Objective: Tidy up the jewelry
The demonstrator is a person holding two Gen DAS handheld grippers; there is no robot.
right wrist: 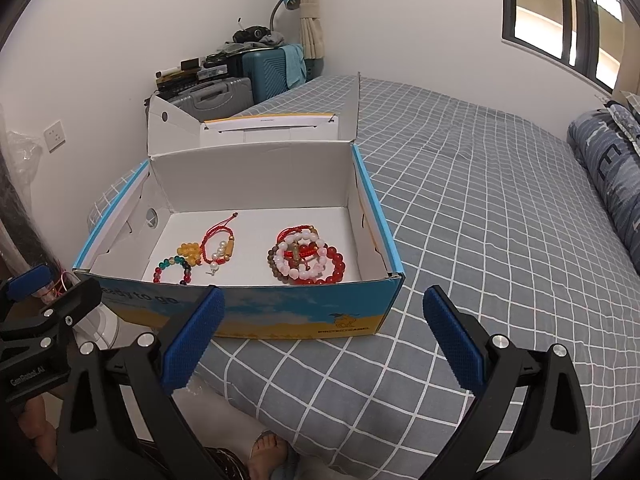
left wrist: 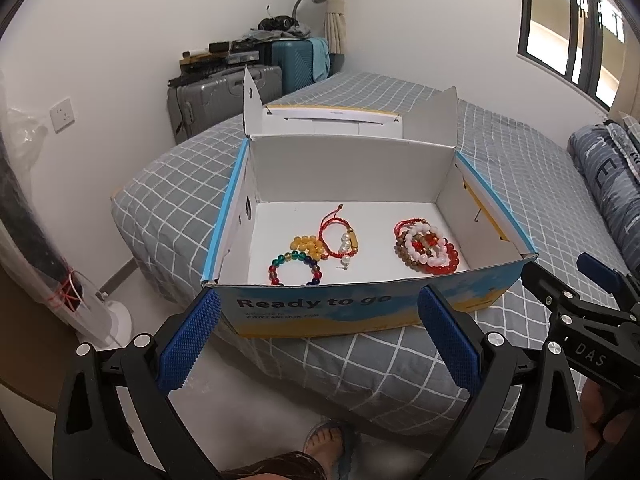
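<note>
Open blue-and-yellow cardboard box sits on the grey checked bed. Inside, right: stacked pile of red, white & brown bead bracelets; left: rainbow, yellow, red-cord ones loose, prob. unsorted. Left gripper & right gripper spread, empty, short of the box.
</note>
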